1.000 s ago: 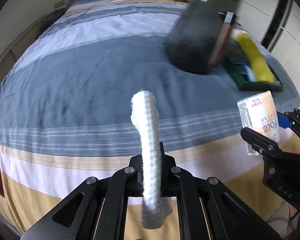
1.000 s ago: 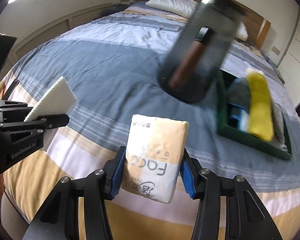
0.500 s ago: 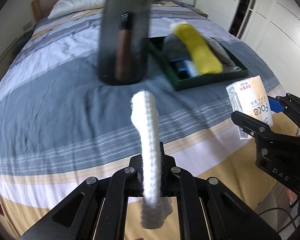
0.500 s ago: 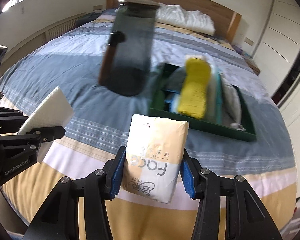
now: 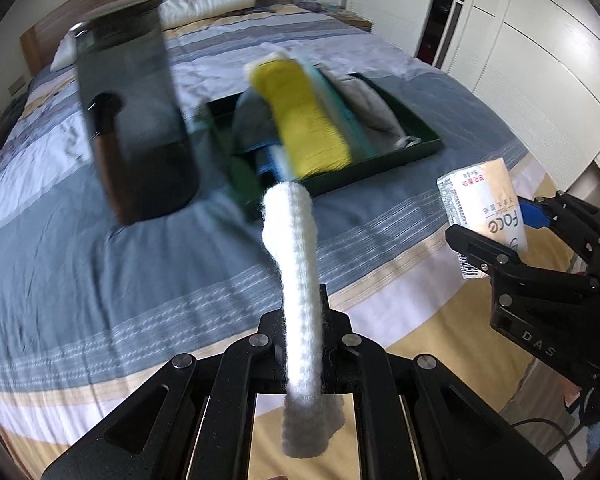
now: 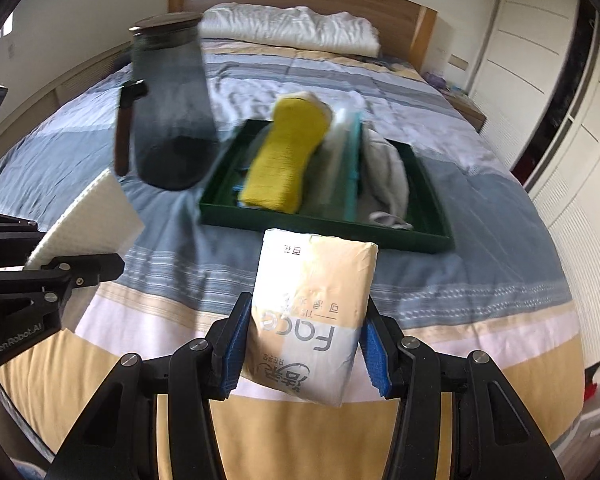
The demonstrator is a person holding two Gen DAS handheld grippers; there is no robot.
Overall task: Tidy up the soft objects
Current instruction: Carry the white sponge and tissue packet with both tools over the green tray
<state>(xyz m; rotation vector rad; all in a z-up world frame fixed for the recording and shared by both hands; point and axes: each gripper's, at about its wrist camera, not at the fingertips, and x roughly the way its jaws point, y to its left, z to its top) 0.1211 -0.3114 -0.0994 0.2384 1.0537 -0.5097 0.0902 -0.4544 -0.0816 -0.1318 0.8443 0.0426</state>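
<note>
My left gripper (image 5: 303, 344) is shut on a white knitted cloth (image 5: 296, 264) that stands up edge-on between its fingers; the cloth also shows in the right wrist view (image 6: 88, 216). My right gripper (image 6: 303, 344) is shut on a pale tissue pack (image 6: 312, 312) printed "Face"; the pack also shows in the left wrist view (image 5: 484, 208). Ahead on the bed lies a dark green tray (image 6: 324, 224) holding a yellow cloth (image 6: 284, 160), a grey cloth (image 6: 384, 172) and a pale teal-edged item (image 6: 348, 156). Both grippers hover above the bed's near edge, short of the tray.
A dark smoky jar (image 6: 168, 108) with a brown handle stands left of the tray on the striped bedspread (image 6: 480, 264). White pillows (image 6: 292, 28) lie at the wooden headboard. White wardrobe doors (image 6: 548, 80) line the right side.
Both views have swung so that the tray and jar moved leftward and nearer to centre in the frame. Both grippers keep their holds unchanged.
</note>
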